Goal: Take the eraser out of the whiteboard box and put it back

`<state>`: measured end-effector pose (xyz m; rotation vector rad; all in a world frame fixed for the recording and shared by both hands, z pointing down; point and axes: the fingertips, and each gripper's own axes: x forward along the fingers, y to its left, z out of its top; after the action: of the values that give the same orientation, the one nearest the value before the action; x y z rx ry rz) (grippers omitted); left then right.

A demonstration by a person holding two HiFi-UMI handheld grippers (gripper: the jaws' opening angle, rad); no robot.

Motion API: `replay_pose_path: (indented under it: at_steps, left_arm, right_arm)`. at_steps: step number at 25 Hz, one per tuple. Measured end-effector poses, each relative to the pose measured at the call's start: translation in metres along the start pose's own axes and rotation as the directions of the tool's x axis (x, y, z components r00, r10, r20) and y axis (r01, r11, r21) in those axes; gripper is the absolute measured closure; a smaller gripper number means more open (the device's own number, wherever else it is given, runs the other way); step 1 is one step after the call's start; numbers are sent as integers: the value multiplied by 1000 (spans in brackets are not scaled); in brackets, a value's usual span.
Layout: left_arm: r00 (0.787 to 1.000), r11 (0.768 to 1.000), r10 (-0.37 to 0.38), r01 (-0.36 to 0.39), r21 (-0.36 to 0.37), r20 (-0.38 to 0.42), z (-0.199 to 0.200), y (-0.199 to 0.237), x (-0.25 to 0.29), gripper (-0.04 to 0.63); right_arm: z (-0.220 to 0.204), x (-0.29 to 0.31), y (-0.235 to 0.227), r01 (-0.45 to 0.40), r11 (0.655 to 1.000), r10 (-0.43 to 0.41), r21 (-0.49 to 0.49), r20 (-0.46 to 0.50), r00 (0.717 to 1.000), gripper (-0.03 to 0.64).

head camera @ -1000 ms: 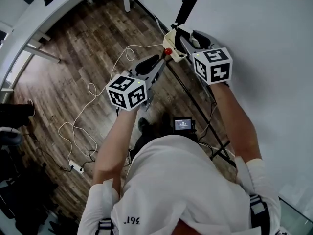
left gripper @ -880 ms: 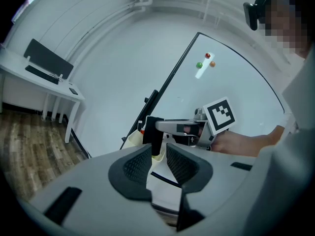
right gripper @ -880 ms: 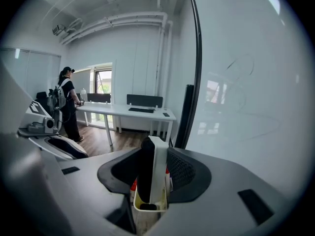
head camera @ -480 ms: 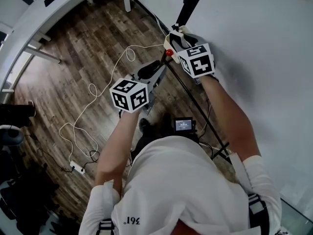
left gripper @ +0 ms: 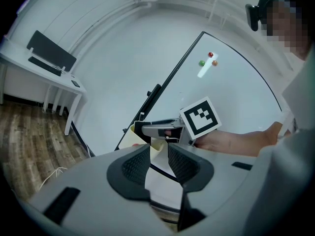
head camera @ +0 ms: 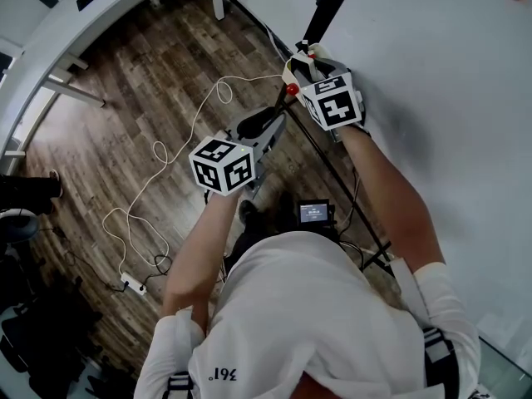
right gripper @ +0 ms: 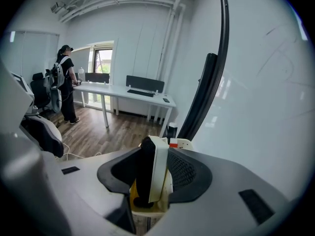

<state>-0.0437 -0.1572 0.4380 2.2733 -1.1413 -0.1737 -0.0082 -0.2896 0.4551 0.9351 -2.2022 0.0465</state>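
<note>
Eraser point(right gripper: 147, 173) clamped upright in the right gripper point(right gripper: 160, 157), just above or partly inside the cream whiteboard box point(right gripper: 185, 143); we cannot tell which. Right gripper has dropped toward the box since a second ago, so we judge the put-back nearly done, with release remaining. Left gripper point(left gripper: 158, 163) jaws have just been opening, nothing between them; it has barely shifted.

The one readable mark is a dark print point(head camera: 221, 375) on the person's white shirt point(head camera: 307, 322), low on its left side near the bottom edge of the head view: "361°", seen upside down. The small screen point(head camera: 314, 213) shows figures too small to read.
</note>
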Motion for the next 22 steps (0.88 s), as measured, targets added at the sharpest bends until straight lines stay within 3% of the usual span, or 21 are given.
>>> replay_pose_path:
  at_steps: [5,22]
  left_arm:
    - [1000,1000,-9,9,-1,-2,-3,-1,2,492]
    - [1000,1000,3,-3,4,27,2,3,-2,492]
  right_arm:
    - [-4,5,5,-11,999,10,-36,-24,1000,439]
    - [-7,8,2,-22,1000,22,1,-7,1000,403]
